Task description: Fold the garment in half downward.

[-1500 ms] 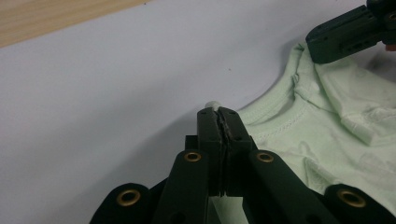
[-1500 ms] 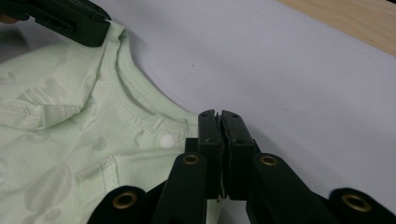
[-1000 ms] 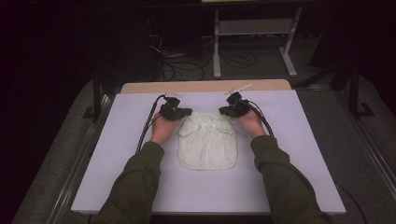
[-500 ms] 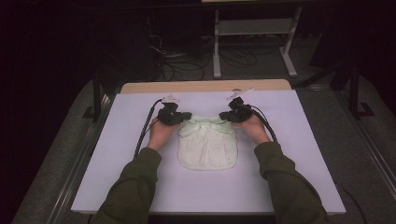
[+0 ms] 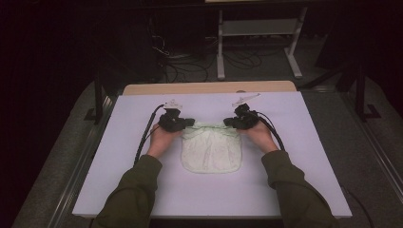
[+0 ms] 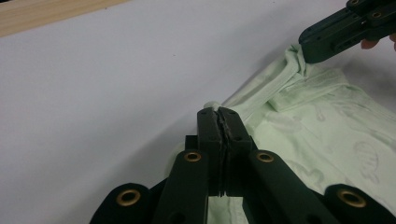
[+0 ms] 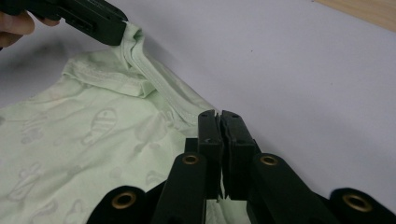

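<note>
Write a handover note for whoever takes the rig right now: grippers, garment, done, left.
Left gripper: shut on the pale green garment, at its far left corner.
Right gripper: shut on the garment's far right corner.
Garment: lies on the white table cover, centred between the hands, far edge stretched between the two grippers, folded to a compact shape with a rounded near edge.
Done: both far corners gripped.
Left: probably fold the far edge over or smooth it out, then release; no release has started.
</note>
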The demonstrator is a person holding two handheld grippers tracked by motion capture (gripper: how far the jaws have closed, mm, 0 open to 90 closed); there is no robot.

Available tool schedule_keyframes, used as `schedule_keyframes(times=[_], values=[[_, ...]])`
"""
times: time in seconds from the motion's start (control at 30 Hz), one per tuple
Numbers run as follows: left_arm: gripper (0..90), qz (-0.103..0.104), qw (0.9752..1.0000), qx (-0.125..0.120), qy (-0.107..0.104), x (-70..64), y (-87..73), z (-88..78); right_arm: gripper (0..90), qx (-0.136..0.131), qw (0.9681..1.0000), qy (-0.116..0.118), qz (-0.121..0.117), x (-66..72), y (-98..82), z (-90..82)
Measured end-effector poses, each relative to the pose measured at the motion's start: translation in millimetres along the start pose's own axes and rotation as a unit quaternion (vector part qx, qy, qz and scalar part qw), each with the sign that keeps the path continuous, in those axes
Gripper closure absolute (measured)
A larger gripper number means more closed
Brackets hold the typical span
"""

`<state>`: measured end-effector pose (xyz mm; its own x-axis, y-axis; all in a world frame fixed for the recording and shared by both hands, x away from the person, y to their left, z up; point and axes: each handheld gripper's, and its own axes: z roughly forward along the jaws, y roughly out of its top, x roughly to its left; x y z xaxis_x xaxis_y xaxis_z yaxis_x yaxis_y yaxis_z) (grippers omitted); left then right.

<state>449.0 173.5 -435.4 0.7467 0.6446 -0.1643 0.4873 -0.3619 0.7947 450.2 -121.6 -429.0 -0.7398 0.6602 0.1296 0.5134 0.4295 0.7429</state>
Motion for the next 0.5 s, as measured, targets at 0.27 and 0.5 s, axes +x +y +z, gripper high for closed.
schedule_keyframes(times=[0.27,0.5], values=[[88.9,-0.001,1.0000,-0.008,-0.001,-8.9,-1.3,-7.8,86.2,-0.007,1.0000,0.002,-0.004,7.3,-3.9,-7.3],[88.9,0.000,1.0000,-0.004,-0.007,-13.8,-6.3,-10.2,86.2,-0.010,0.9999,0.007,-0.010,13.6,-11.4,-12.1]])
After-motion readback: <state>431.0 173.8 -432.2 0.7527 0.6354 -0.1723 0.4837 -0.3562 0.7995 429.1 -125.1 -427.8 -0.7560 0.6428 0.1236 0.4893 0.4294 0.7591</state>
